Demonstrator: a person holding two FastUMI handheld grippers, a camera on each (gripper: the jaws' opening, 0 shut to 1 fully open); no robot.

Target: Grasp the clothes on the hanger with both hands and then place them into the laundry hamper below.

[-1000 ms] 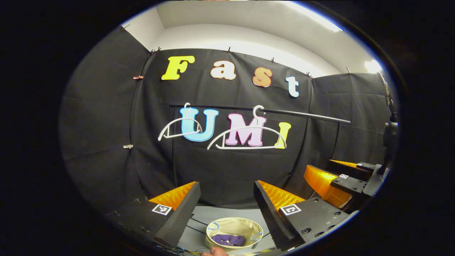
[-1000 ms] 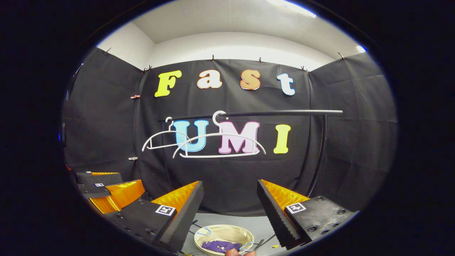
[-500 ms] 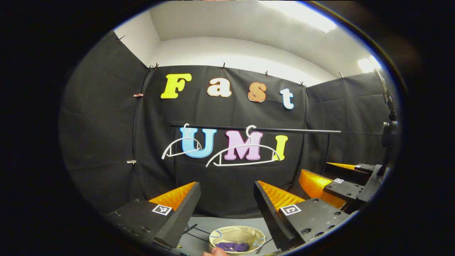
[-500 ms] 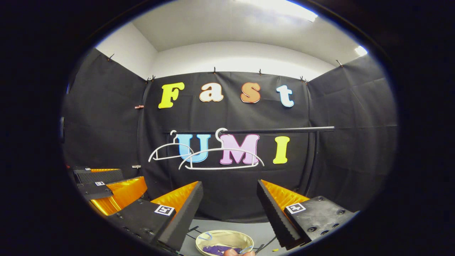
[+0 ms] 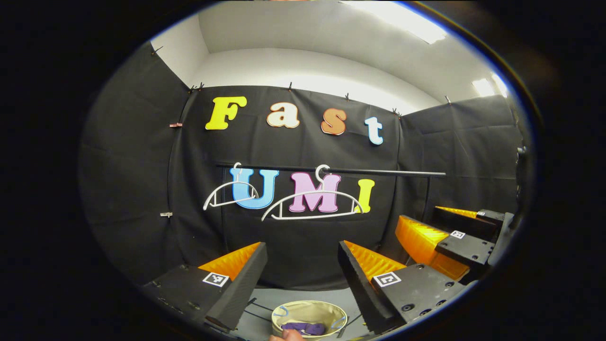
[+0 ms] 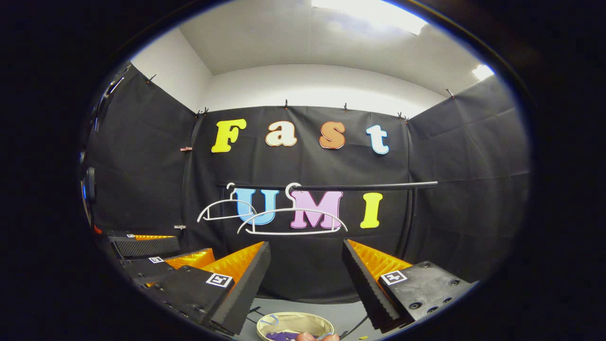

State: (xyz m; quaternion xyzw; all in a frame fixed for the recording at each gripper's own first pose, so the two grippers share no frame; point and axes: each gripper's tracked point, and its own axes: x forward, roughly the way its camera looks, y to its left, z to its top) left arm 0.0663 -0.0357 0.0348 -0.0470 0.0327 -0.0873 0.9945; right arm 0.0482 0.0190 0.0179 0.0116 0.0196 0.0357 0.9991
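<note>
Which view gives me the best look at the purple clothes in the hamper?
The left gripper view: the purple clothes lie inside the hamper, most of the bundle visible between the tool's fingers. The right gripper view shows just a sliver of them at the bottom edge.

Bright ceiling light (image 5: 407, 23), glare overhead, sharp centre, fisheye-bent edges.

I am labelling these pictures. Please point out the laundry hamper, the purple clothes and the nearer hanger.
laundry hamper (image 5: 331, 310): left gripper view, inner wall.
purple clothes (image 5: 303, 327): left gripper view, middle.
nearer hanger (image 5: 312, 192): left gripper view, upper arc.
</note>
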